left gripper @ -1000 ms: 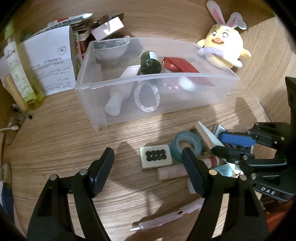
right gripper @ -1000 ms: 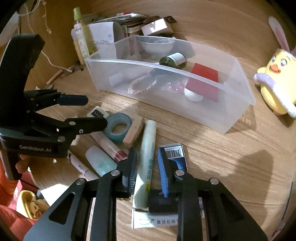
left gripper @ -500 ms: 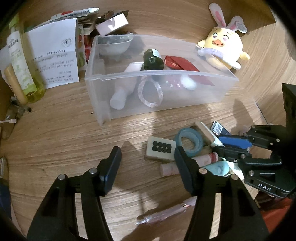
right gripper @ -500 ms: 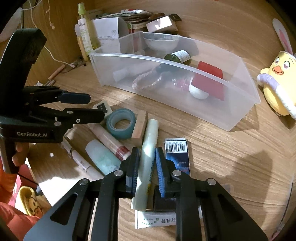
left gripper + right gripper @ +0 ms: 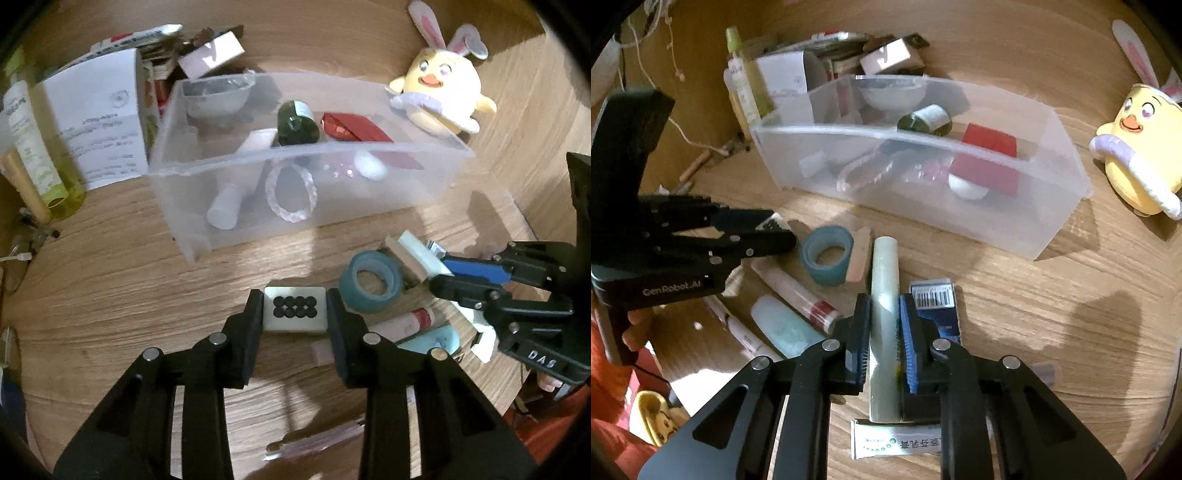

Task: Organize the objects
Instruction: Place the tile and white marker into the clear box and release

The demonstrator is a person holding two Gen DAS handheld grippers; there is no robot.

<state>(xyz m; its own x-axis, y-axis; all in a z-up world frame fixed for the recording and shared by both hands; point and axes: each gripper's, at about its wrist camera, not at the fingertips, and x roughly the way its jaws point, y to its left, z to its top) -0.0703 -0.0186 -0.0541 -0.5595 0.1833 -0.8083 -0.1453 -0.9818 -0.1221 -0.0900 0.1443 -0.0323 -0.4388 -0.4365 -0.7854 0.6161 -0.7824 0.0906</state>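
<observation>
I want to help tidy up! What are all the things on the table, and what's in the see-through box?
Box: one, clear, mid-table.
In box: white bowl, dark green bottle, red packet, pink ring, white tube, white ball.
Plush chick: one, yellow, right of box.
Tile: one, white, black dots.
Tape roll: one, blue.
Pale green tube: one.
Blue box: one, with barcode.
Left gripper: black, closing around tile.
Right gripper: black, shut on pale green tube.
</observation>
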